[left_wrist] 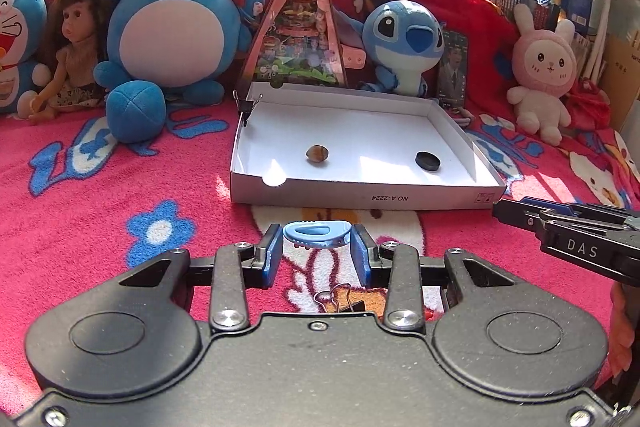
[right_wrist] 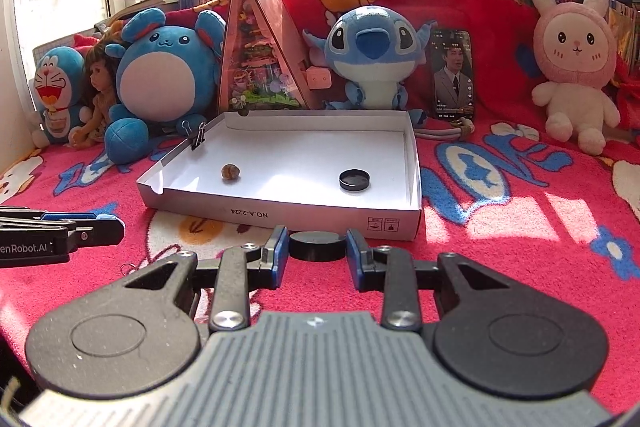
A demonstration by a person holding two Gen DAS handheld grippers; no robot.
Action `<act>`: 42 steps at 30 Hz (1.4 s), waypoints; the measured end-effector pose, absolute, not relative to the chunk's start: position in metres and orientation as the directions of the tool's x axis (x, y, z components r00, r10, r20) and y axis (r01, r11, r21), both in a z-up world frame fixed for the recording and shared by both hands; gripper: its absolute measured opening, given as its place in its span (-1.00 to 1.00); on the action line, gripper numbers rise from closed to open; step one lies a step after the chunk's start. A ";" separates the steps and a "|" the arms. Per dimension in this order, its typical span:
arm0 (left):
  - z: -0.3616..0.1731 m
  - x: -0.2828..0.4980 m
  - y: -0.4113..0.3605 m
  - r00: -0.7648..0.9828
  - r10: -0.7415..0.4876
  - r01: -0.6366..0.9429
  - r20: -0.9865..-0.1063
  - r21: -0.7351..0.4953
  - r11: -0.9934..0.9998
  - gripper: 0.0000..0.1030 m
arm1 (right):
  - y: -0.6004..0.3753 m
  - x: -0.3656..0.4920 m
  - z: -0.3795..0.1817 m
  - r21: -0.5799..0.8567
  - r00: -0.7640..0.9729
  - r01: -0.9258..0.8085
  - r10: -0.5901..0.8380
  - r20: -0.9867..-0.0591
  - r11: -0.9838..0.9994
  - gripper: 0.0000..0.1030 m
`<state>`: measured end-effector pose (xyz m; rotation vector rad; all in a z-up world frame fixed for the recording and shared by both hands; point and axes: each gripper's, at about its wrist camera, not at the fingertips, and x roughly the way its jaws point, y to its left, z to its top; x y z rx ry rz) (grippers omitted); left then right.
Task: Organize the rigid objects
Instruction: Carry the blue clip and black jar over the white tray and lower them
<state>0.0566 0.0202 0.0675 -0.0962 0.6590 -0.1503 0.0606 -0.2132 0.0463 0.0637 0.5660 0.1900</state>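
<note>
A shallow white box [left_wrist: 440, 195] [right_wrist: 280, 213] lies on the pink blanket and holds a brown nut-like ball [left_wrist: 317, 153] [right_wrist: 230, 171] and a black round cap [left_wrist: 427, 159] [right_wrist: 354, 180]. My left gripper [left_wrist: 317, 235] is shut on a blue plastic clip [left_wrist: 316, 234] just in front of the box. My right gripper [right_wrist: 317, 246] is shut on a second black round cap [right_wrist: 317, 246], also just before the box's front wall. A black binder clip [left_wrist: 340, 301] lies on the blanket under the left gripper.
Another binder clip [left_wrist: 248, 105] [right_wrist: 198, 135] is clamped on the box's far left corner. Plush toys, a doll [left_wrist: 74, 63], a triangular toy case [left_wrist: 298, 27] and a phone [right_wrist: 454, 75] line the back. The right gripper's fingers [left_wrist: 560, 223] show at the left view's right edge.
</note>
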 end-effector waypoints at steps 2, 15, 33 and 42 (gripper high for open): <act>0.071 0.064 0.019 0.786 -0.165 0.108 -0.595 -0.132 0.985 -0.32 | -0.216 0.067 0.049 0.124 0.829 -0.150 0.193 -0.525 0.981 -0.28; 0.072 0.139 0.007 0.743 -0.190 0.112 -0.642 -0.161 0.981 -0.33 | -0.234 0.157 0.064 0.246 0.780 -0.078 0.213 -0.589 0.966 -0.28; 0.030 0.205 -0.014 0.674 -0.135 0.065 -0.727 -0.123 0.990 -0.33 | -0.218 0.214 0.025 0.171 0.778 -0.097 0.181 -0.601 0.981 -0.28; 0.024 0.211 -0.018 0.676 -0.134 0.074 -0.725 -0.114 0.991 -0.32 | -0.212 0.214 0.012 0.083 0.776 -0.136 0.158 -0.610 0.987 -0.27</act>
